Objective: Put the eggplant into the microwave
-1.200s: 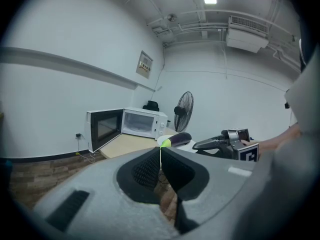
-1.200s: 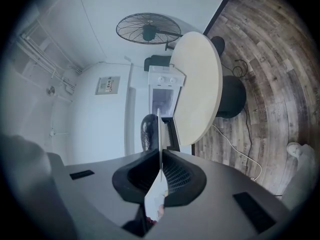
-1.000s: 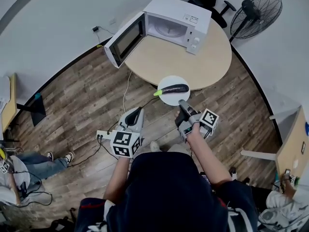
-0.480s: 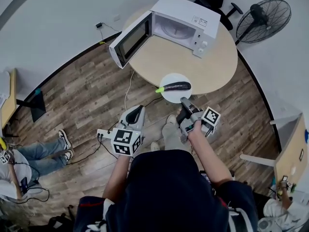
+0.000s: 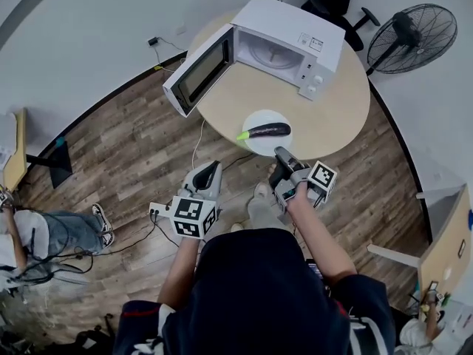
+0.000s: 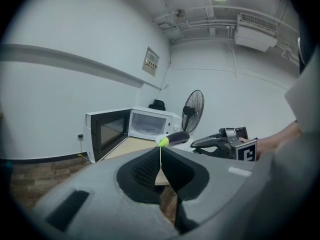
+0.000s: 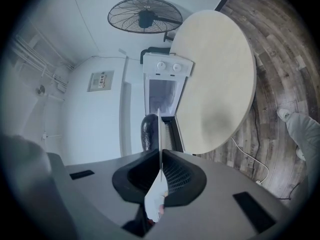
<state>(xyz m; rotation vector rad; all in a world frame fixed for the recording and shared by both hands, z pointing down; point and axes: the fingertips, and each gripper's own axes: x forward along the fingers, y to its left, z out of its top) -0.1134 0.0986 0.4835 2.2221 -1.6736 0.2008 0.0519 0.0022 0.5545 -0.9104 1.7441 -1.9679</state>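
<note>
Eggplant (image 5: 264, 131) on plate (image 5: 262, 147), right fingers (image 7: 184, 178) seemingly pinching rim beside it, left fingers (image 6: 144, 170) closed

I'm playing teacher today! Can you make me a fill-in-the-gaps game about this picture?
1. The right gripper is shut on the rim of the round white plate carrying the dark purple eggplant, whose stem end is ____.
2. The white microwave has its door ____.
3. The left gripper has its jaws together, holding ____.
Missing words: green; open; nothing.
</note>
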